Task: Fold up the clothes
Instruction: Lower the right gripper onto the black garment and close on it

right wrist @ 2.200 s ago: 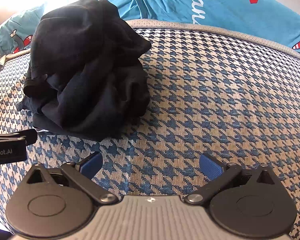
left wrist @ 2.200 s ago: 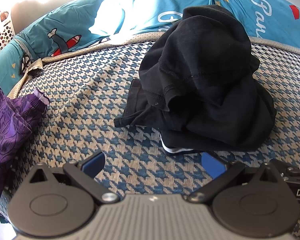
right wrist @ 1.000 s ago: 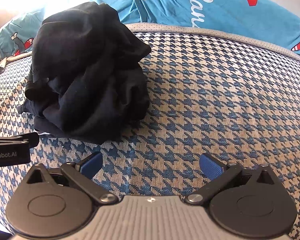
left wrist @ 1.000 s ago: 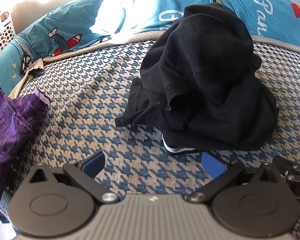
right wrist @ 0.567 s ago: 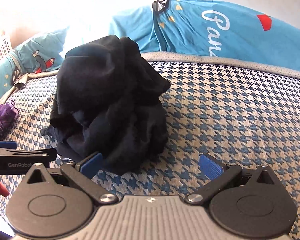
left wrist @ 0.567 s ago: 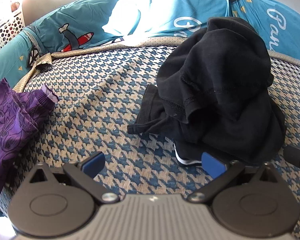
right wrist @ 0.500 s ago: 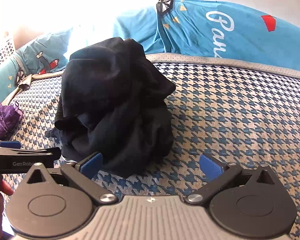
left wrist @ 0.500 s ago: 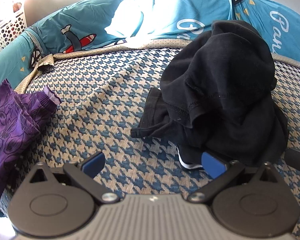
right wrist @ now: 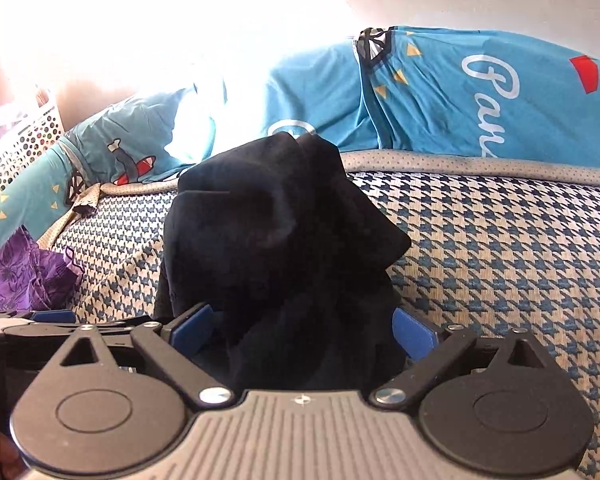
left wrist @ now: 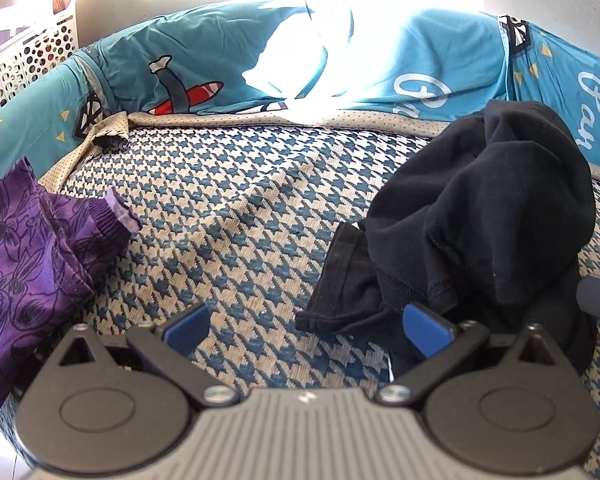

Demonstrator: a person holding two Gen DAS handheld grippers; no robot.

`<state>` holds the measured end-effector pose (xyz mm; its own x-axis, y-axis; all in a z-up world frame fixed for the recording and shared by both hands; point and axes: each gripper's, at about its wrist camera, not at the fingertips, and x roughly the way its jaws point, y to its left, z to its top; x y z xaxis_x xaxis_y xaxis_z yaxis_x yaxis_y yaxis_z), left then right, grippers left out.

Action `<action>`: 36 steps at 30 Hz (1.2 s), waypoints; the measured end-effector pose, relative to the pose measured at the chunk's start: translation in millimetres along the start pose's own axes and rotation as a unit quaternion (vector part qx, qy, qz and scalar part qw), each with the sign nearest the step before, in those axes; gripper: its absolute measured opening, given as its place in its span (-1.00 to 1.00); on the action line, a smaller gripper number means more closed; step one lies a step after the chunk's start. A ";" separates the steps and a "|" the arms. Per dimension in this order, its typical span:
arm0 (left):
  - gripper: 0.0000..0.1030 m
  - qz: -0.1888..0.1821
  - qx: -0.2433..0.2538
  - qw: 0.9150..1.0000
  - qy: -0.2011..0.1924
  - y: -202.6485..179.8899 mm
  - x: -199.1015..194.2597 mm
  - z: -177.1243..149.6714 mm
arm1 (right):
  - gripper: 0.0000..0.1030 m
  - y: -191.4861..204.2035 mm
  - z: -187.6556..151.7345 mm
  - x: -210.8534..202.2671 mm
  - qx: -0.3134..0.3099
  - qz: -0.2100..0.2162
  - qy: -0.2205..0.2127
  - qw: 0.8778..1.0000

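Two views. Left wrist: the black garment [left wrist: 480,216] has shifted to the right of the frame, heaped upright on the bed [left wrist: 240,208]; the left gripper [left wrist: 306,326] stands wide, empty. Right wrist: the garment [right wrist: 276,248] now fills the centre; the right gripper [right wrist: 302,330] is wide but closing, cloth between its jaws, grip uncertain.

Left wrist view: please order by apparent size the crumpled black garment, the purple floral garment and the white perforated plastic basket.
1. Crumpled black garment.
2. Purple floral garment, though partly cut off and nearer, so unsure.
3. White perforated plastic basket, far and mostly out of frame.
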<state>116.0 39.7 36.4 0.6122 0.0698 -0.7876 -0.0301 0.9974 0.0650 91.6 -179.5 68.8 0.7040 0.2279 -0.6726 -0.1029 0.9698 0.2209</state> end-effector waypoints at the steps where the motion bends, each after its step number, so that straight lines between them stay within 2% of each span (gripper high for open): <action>1: 1.00 0.001 -0.003 1.000 0.000 1.4 1.1 1.1 | 0.88 0.2 2.1 2.8 0.003 0.003 -0.001 1.000; 8: 1.00 0.004 -0.030 0.999 0.012 12.7 6.9 0.4 | 0.87 5.7 12.8 19.4 0.026 0.043 -0.011 0.999; 13: 1.00 0.008 -0.020 1.000 0.022 11.0 10.2 -5.0 | 0.86 15.9 14.4 31.9 0.025 0.046 -0.012 0.999; 15: 1.00 0.007 -0.018 1.000 0.023 10.9 10.4 -6.4 | 0.69 19.0 14.0 36.6 0.026 0.044 -0.011 0.999; 17: 1.00 0.008 -0.017 1.000 0.024 11.1 10.6 -7.6 | 0.32 21.4 12.6 39.9 0.024 0.042 -0.010 0.999; 18: 1.00 0.008 -0.018 1.000 0.025 11.7 10.9 -8.2 | 0.24 22.4 11.9 41.1 0.021 0.041 -0.011 0.999; 20: 1.00 0.008 -0.019 0.999 0.026 12.8 11.1 -9.1 | -0.13 22.1 10.7 42.3 0.021 0.040 -0.015 0.999; 21: 1.00 0.008 -0.021 0.999 0.027 13.4 11.2 -9.3 | -0.24 21.6 10.2 42.6 0.022 0.039 -0.017 0.999; 22: 1.00 0.008 -0.022 0.999 0.028 14.0 11.2 -9.6 | -0.57 20.7 9.9 42.7 0.024 0.039 -0.019 0.999; 23: 1.00 0.008 -0.024 0.999 0.028 14.6 11.3 -9.9 | -0.79 19.6 10.0 41.7 0.027 0.038 -0.021 0.999; 27: 1.00 0.001 -0.031 0.999 0.031 15.7 10.6 -11.0 | -0.85 18.1 11.0 31.0 0.024 0.023 -0.043 0.999; 31: 1.00 0.001 -0.017 0.999 0.030 12.5 8.9 -14.4 | -0.88 14.4 10.1 18.0 0.019 -0.014 -0.066 0.998; 36: 1.00 -0.025 -0.035 0.998 0.034 8.5 11.2 -17.9 | -0.88 -7.7 4.6 3.0 0.044 -0.048 -0.070 0.995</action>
<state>108.4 49.2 17.1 0.5585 0.0192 -0.8293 -0.0583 0.9982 -0.0162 97.8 -186.7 68.3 0.7991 0.1142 -0.5903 0.0276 0.9738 0.2258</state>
